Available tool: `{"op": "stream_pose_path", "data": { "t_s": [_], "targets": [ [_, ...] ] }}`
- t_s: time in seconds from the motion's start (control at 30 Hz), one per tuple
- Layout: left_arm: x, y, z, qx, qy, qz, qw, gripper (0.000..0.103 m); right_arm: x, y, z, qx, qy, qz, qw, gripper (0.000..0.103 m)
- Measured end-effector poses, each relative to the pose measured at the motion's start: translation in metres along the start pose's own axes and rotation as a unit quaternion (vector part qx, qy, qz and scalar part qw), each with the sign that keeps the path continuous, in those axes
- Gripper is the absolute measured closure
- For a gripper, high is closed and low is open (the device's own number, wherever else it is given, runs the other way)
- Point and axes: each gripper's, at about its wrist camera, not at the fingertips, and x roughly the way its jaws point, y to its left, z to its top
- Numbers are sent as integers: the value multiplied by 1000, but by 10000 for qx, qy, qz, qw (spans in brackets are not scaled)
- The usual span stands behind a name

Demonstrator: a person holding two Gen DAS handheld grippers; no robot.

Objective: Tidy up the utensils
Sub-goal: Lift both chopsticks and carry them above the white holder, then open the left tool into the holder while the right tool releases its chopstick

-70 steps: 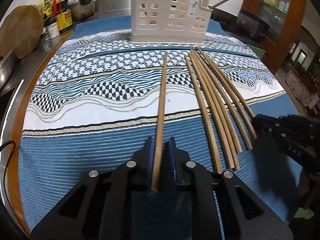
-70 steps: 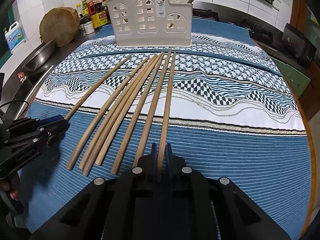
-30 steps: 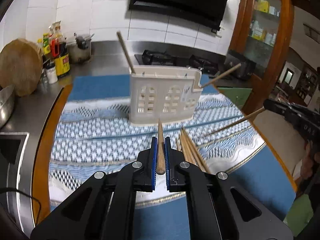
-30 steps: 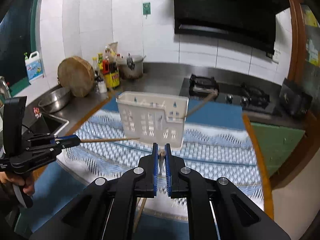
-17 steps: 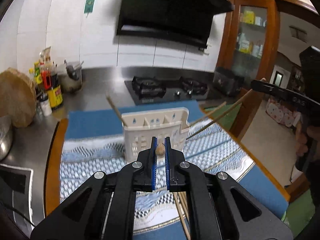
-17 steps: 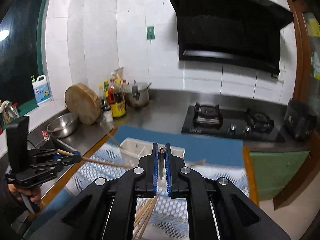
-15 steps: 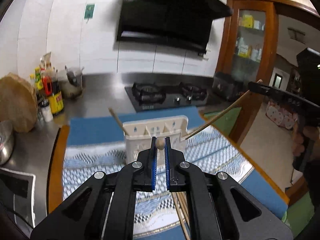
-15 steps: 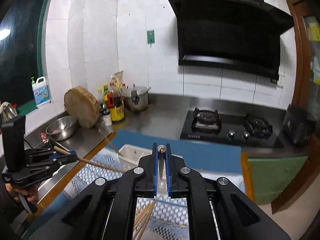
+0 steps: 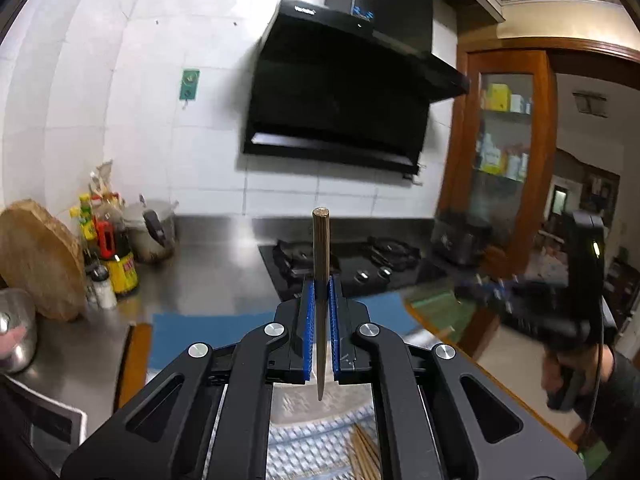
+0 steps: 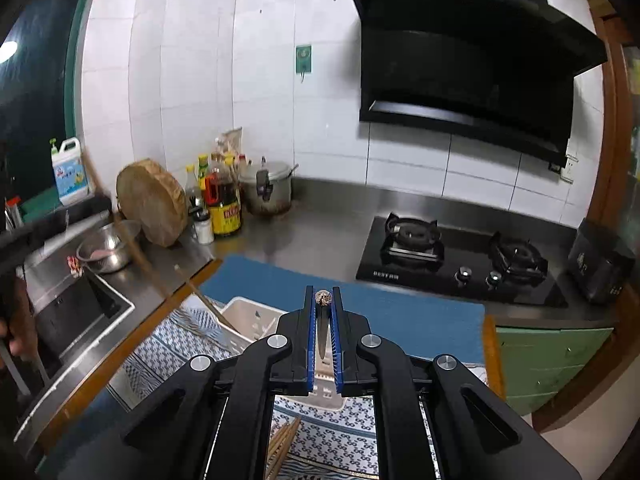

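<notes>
My left gripper [image 9: 320, 284] is shut on a wooden chopstick [image 9: 321, 248], held high above the counter with its butt end pointing toward the camera's front. My right gripper [image 10: 323, 294] is shut on another wooden chopstick [image 10: 323, 298], seen end-on between the blue pads. The white utensil holder [image 10: 250, 320] stands below the right gripper on the patterned cloth, with one chopstick [image 10: 204, 300] leaning out of it. Several loose chopsticks [image 10: 282, 448] lie on the cloth below; they also show in the left wrist view [image 9: 364, 452]. The right gripper appears blurred at the right of the left wrist view [image 9: 520, 300].
A gas hob [image 10: 460, 264] and range hood [image 10: 472, 60] are behind. Sauce bottles [image 10: 224, 200], a pot [image 10: 268, 188], a round wooden board [image 10: 152, 200], a steel bowl [image 10: 108, 246] and a sink [image 10: 76, 316] stand at the left. A blue and white cloth [image 10: 400, 320] covers the counter.
Both grippers have lifted their chopsticks off the cloth and risen high, tilting up so the wall and hood fill the views. The holder has dropped low in view.
</notes>
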Motion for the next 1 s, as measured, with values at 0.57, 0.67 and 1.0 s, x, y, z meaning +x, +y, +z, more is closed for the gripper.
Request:
{"op": "stream_pose_path", "data": {
  "t_s": [0.57, 0.67, 1.0],
  "targets": [
    [93, 32, -29, -331, 732, 364, 9961, 97, 36, -3, -22, 151, 384, -6, 9991, 96],
    [98, 38, -38, -366, 828, 376, 9952, 95, 37, -4, -24, 187, 362, -26, 9992, 93],
    [82, 36, -40, -349, 800, 373, 9955, 91, 12, -2, -32, 238, 101, -91, 9996, 72]
  ]
}}
